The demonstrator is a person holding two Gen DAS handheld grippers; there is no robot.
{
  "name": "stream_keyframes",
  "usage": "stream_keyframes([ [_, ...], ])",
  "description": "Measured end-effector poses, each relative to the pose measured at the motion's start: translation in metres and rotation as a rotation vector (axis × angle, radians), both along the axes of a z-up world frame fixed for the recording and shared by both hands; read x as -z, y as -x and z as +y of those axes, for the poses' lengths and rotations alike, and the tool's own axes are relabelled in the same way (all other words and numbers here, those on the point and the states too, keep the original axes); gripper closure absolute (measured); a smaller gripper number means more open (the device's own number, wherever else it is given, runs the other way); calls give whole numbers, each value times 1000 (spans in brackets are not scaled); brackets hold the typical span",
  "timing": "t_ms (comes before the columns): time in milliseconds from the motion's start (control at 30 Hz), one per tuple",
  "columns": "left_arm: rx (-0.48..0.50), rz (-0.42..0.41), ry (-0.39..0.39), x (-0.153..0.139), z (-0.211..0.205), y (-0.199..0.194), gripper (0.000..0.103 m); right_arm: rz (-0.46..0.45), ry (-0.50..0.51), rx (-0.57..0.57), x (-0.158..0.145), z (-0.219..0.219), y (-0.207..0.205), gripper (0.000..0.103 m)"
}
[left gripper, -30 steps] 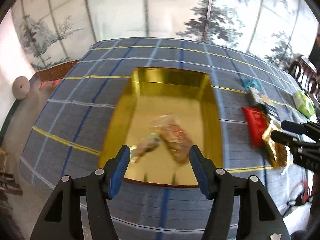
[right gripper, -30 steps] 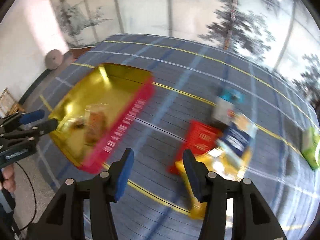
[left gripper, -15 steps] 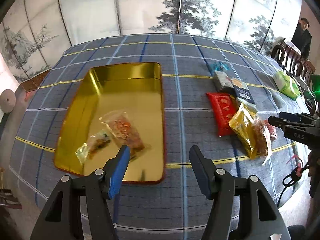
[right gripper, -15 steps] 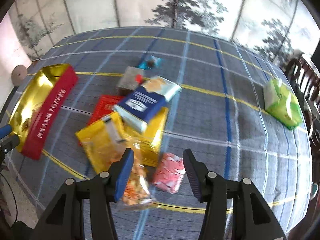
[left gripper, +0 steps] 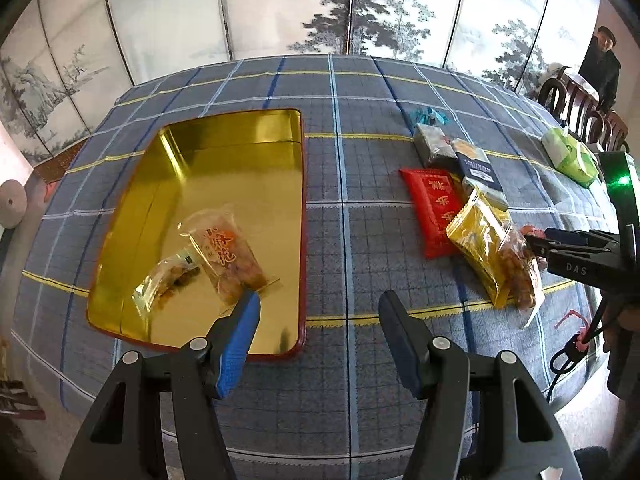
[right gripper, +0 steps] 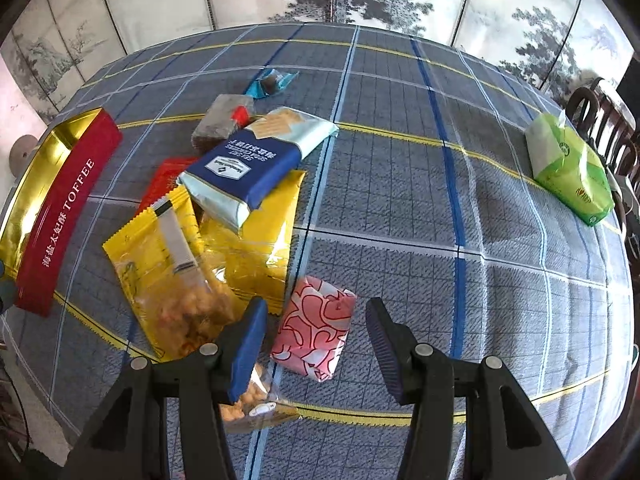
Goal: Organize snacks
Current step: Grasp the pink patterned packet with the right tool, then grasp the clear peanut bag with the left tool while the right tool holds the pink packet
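Note:
A gold tin with red sides (left gripper: 240, 152) (right gripper: 60, 208) lies on the checked tablecloth and holds two clear snack packets (left gripper: 224, 252) (left gripper: 164, 284). My left gripper (left gripper: 318, 312) hovers open over the tin's near right corner, holding nothing. To the right lies a heap of snacks: a red packet (left gripper: 436, 208), a yellow bag of nuts (right gripper: 168, 268), a blue-and-white biscuit pack (right gripper: 256, 160), a grey packet (right gripper: 220, 120) and a small teal sweet (right gripper: 272, 82). My right gripper (right gripper: 314, 320) is open, low over a pink-and-white patterned packet (right gripper: 316, 332) that sits between its fingers.
A green tissue pack (right gripper: 568, 168) lies at the table's far right edge, near dark wooden chairs (left gripper: 576, 100). A person (left gripper: 600, 68) stands behind them. A painted folding screen (left gripper: 320, 8) closes off the back. Bare cloth stretches between tin and snack heap.
Both grippers have swung right. The left one left the tin's middle for its right corner. The right one went from the tin side, over the snack heap, down to the pink packet.

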State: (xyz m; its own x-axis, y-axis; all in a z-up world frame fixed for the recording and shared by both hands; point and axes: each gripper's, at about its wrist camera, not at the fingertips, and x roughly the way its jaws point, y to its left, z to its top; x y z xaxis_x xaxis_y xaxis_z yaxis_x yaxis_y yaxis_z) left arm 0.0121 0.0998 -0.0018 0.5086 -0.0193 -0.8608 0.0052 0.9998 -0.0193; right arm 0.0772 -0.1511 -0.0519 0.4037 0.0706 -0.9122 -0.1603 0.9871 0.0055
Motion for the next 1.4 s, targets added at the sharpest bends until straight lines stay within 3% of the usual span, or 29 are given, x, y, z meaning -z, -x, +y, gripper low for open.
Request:
stream_keyframes([
  [133, 6, 5, 5, 2, -3, 1, 44, 10, -1, 8, 6, -3, -1, 52],
  [267, 11, 10, 9, 3, -8, 1, 44, 1, -12, -2, 7, -2, 0, 65],
  [400, 12, 19, 9, 6, -13, 0, 44, -13, 6, -25, 6, 3, 2, 69],
  [900, 13, 30, 1, 0, -48, 3, 44, -86, -1, -169, 5, -1, 0, 70],
  [1400, 48, 72, 54, -1, -121, -3, 44, -165, -2, -244, 9, -44, -12, 70],
])
